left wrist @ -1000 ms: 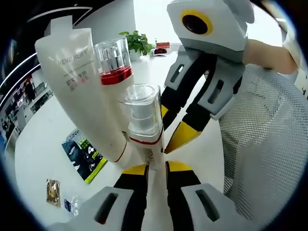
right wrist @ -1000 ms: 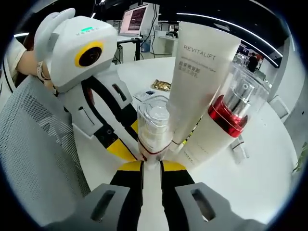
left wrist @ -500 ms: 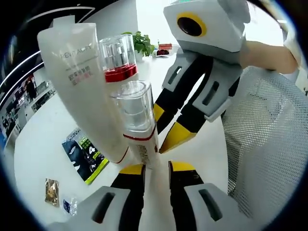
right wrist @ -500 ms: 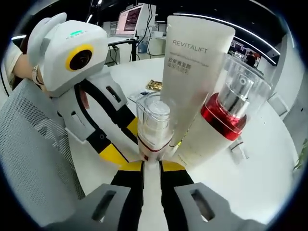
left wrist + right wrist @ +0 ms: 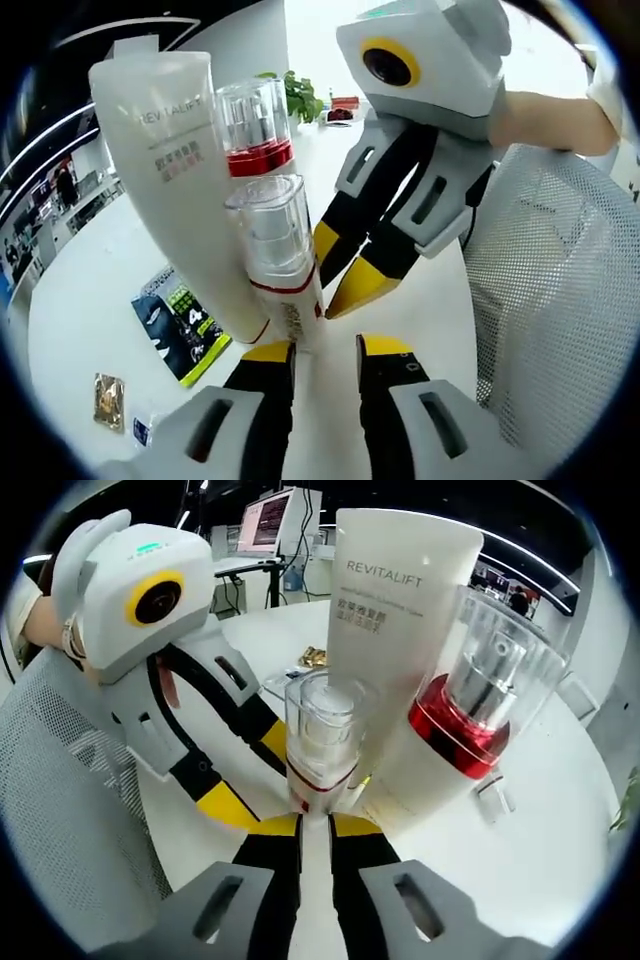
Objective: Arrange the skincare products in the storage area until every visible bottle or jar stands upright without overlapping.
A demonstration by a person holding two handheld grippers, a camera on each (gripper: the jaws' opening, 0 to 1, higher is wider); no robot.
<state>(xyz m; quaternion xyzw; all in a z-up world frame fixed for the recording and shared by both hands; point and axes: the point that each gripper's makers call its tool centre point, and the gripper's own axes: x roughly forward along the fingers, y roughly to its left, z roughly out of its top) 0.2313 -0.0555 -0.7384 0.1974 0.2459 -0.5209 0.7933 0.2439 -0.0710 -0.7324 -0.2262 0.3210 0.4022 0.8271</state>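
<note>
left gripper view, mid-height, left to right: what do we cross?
Magazine on the white table → white Revitalift tube → clear-capped pump bottle → right tool → grey mesh basket.

The left tongs point(image 5: 320, 350) are standing slightly parted; the right tongs point(image 5: 315, 825) are pinching nearly closed, pointing at each other.

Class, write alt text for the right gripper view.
The right gripper is shut on a small clear-capped bottle, upright on a white table. Behind it stand a white Revitalift tube and a red-collared bottle; the left gripper is at left.
</note>
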